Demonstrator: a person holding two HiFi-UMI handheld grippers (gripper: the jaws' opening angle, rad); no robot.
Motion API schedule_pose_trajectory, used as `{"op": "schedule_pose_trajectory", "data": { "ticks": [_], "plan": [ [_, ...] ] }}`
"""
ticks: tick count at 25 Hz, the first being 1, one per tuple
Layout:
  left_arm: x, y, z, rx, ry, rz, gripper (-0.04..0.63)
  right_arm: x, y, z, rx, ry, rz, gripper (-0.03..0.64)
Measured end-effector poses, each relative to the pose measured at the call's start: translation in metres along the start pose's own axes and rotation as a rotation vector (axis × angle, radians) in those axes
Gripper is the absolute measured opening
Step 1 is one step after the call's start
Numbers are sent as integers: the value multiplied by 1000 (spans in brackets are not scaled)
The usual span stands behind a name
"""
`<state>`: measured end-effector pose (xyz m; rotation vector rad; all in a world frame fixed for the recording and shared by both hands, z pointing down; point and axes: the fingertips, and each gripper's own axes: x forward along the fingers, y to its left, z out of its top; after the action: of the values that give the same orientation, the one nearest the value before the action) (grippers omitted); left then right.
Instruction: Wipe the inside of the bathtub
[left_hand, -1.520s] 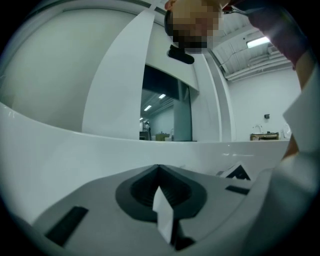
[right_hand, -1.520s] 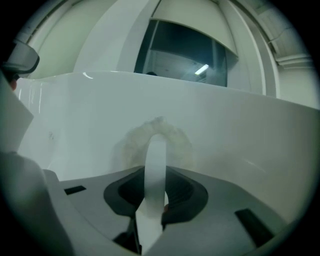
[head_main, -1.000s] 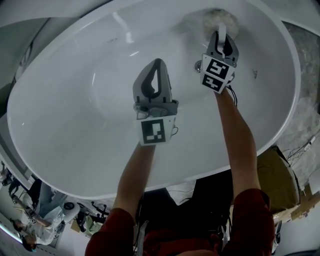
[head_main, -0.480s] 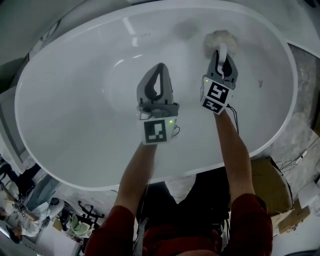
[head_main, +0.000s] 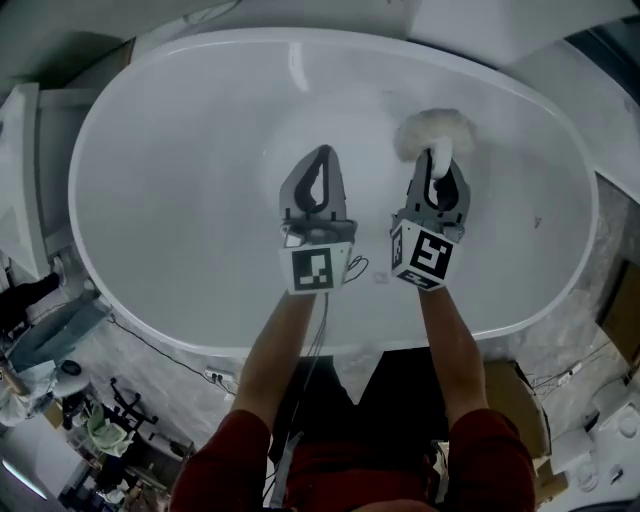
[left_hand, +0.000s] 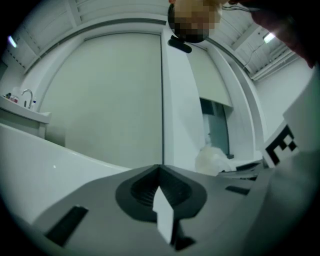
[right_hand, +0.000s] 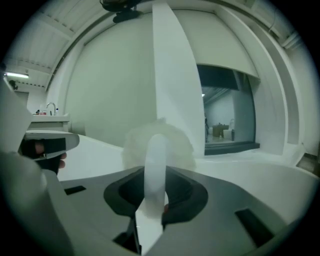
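The white oval bathtub (head_main: 170, 170) fills the head view. My right gripper (head_main: 441, 165) is shut on the white handle (right_hand: 155, 165) of a fluffy white brush. The brush's woolly head (head_main: 436, 129) lies against the tub's inner surface, right of the middle; it also shows as a pale tuft (right_hand: 159, 141) past the jaws. My left gripper (head_main: 321, 156) hovers beside it on the left, over the tub's middle, jaws shut with nothing between them (left_hand: 161, 169). From the left gripper view the brush head (left_hand: 213, 159) shows to the right.
The tub rim (head_main: 150, 322) curves close to the person's legs. Cables and cluttered gear (head_main: 100, 420) lie on the floor at lower left, cardboard boxes (head_main: 575, 450) at lower right. A basin with a tap (left_hand: 24, 106) stands beyond the tub, and a window (right_hand: 226, 120) is at the right.
Both grippers have come back from the tub's far wall toward its middle. The brush head moved with the right gripper. The left gripper stays shut and empty.
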<state>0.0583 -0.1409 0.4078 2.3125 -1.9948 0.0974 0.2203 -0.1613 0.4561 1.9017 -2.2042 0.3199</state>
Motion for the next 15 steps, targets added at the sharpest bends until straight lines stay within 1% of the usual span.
{"op": "schedule_pose_trajectory", "data": {
  "ticks": [3,7,11,15],
  "plan": [
    [-16,51,15,4,-7,72,15,-10,60,24,-6,-26,57,92],
    [-39,116,32,12,-9,151,15,-14,147,48,-41,-56,169,92],
    [-61,180,42,16,-15,228,15,-10,226,57,-96,-65,272,92],
    [-80,240,40,-5,-20,276,15,4,292,53,-116,-55,329,92]
  ]
}}
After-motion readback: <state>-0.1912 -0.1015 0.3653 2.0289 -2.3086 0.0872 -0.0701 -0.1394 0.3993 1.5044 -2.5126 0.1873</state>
